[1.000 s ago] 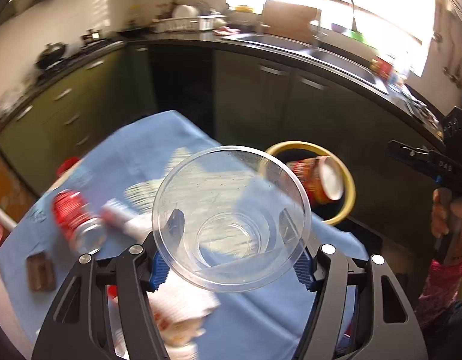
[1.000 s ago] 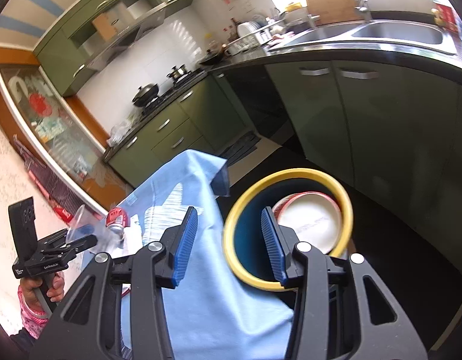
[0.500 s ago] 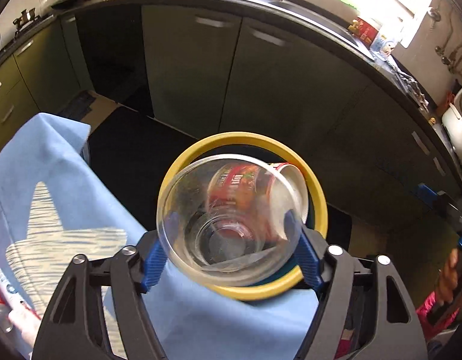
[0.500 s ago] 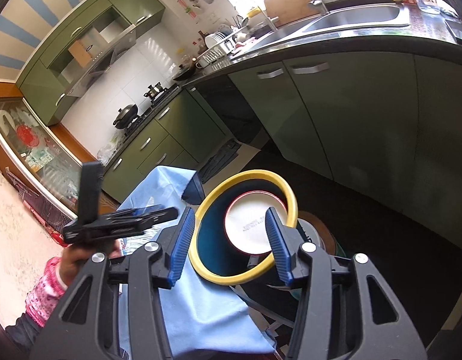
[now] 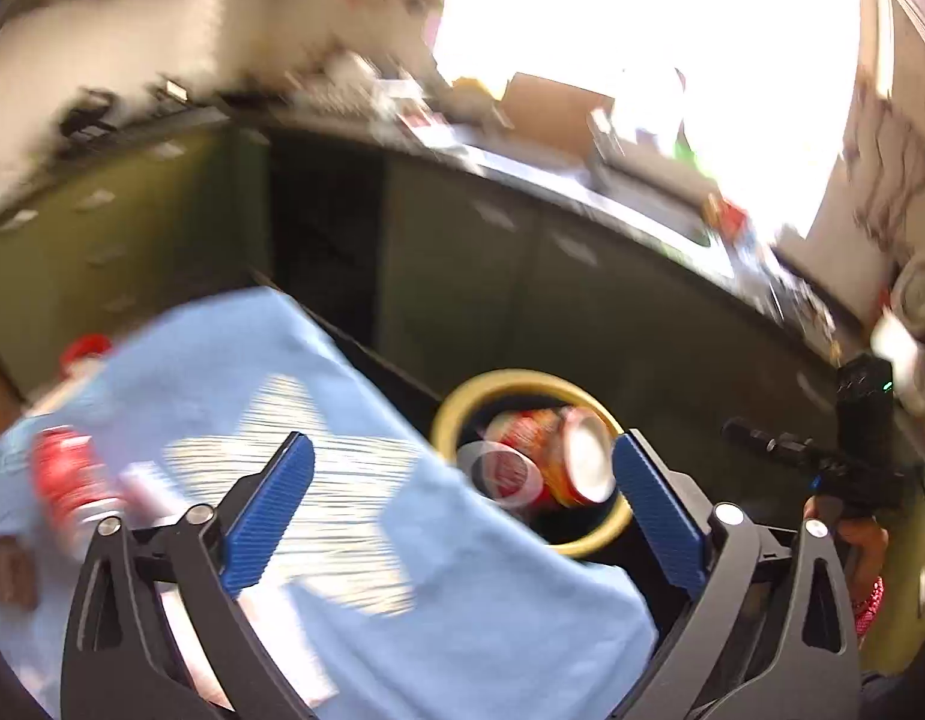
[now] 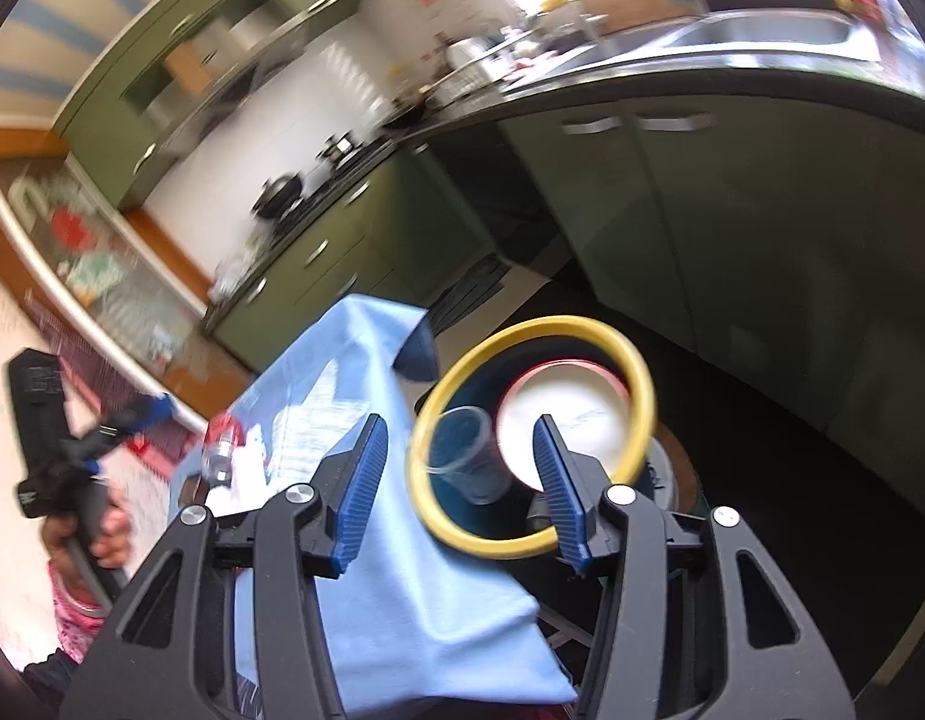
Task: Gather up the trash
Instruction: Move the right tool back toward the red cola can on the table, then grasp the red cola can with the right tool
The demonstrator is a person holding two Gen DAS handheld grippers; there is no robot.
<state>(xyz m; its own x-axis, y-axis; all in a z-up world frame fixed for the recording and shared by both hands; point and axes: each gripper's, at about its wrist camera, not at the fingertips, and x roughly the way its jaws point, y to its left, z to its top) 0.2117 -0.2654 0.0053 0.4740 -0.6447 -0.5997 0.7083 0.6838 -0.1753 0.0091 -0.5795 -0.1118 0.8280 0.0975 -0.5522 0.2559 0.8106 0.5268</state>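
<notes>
So the clear plastic cup [image 6: 462,456] now lies inside the yellow-rimmed bin [image 6: 633,372], next to a red paper tub [image 5: 549,462] with a white lid that is already in there. The left gripper [image 5: 456,498] has just been opening and stands wide with nothing between its blue pads; the cup is out of its grasp. Two pieces look collected, then. Left on the blue cloth [image 5: 234,372] are a red can [image 5: 66,480], a white crumpled wrapper [image 5: 147,489] beside it, a small brown piece [image 5: 9,567] near the cloth's edge and something red [image 5: 87,345] at the far side, too blurred to name.

The right gripper [image 6: 456,486] hovers half open and empty, just above the bin's rim. The bin sits just off the cloth's corner, with dark floor [image 6: 792,480] beyond it and green cabinets [image 6: 732,228] well apart, so there is open room above both.
</notes>
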